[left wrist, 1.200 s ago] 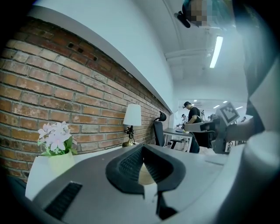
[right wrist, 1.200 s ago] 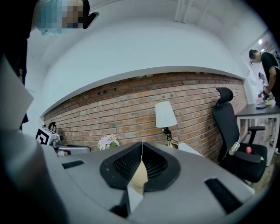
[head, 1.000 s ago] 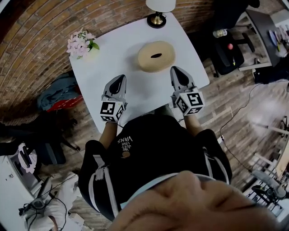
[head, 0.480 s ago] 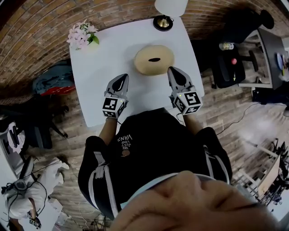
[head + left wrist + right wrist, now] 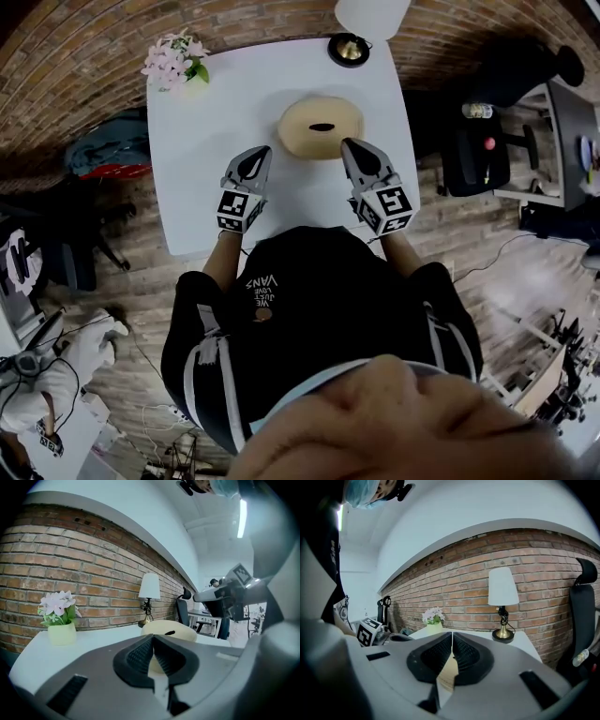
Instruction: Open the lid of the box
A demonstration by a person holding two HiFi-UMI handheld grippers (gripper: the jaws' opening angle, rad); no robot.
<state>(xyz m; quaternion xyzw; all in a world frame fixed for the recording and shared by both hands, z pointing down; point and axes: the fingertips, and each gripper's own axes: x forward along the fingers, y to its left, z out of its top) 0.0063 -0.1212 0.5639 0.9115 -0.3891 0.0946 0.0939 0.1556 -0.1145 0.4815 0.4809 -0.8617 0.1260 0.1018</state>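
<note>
A round tan box with a dark slot in its lid sits on the white table, toward the far side. My left gripper hovers near the table's front, left of the box, jaws shut and empty. The right gripper is close to the box's near right edge, also shut with nothing in it. In the left gripper view the box shows just past the closed tips, and the right gripper hangs at the right. The right gripper view shows only a tan sliver of the box below its tips.
A pot of pink flowers stands at the table's far left corner, a brass-footed lamp at the far right. A brick wall runs behind. A black office chair stands right of the table, bags lie at the left.
Both grippers have moved forward toward the box, the right one ending near its right edge. The head view has shifted, so the table sits more centred.
</note>
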